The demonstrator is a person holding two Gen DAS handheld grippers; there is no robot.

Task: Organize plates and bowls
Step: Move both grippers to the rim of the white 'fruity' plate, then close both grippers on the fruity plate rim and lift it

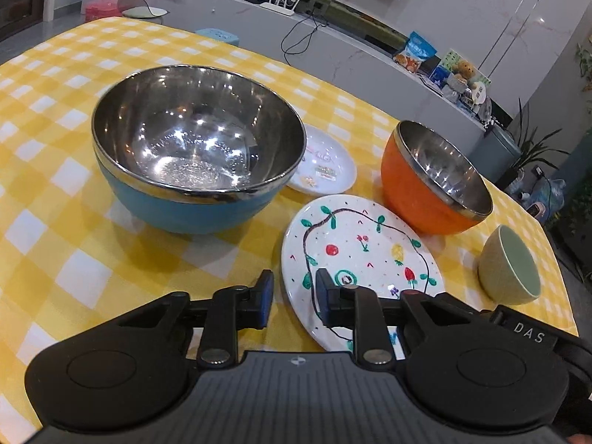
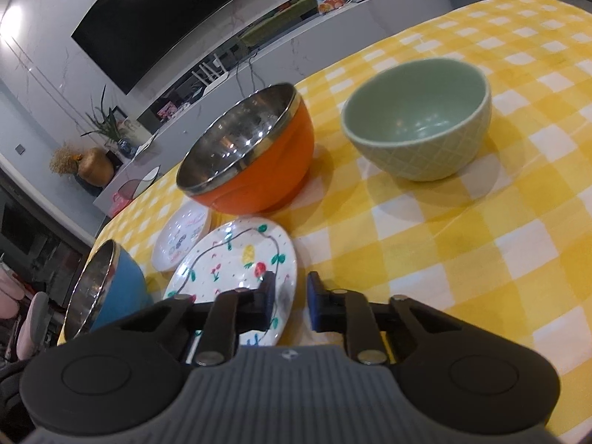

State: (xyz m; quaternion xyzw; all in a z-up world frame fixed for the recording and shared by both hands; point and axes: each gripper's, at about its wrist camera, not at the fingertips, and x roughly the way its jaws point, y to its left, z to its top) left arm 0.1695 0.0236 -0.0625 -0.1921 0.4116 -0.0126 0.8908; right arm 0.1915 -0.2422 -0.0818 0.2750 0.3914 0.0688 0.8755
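**Inspector:** On the bench, what stands where?

**Me:** Blue bowl (image 1: 192, 170) far left, orange bowl (image 1: 433, 181) far right, green bowl (image 2: 418, 118) right; small plate (image 1: 325, 162) behind the painted plate (image 1: 355, 251), all apart.

**Inspector:** Grippers?

**Me:** My left gripper (image 1: 294, 296) and right gripper (image 2: 290, 298) hang narrowly parted, empty, at the painted plate's near rim. Nothing stacked yet, I judge; next calls for pinching that rim.
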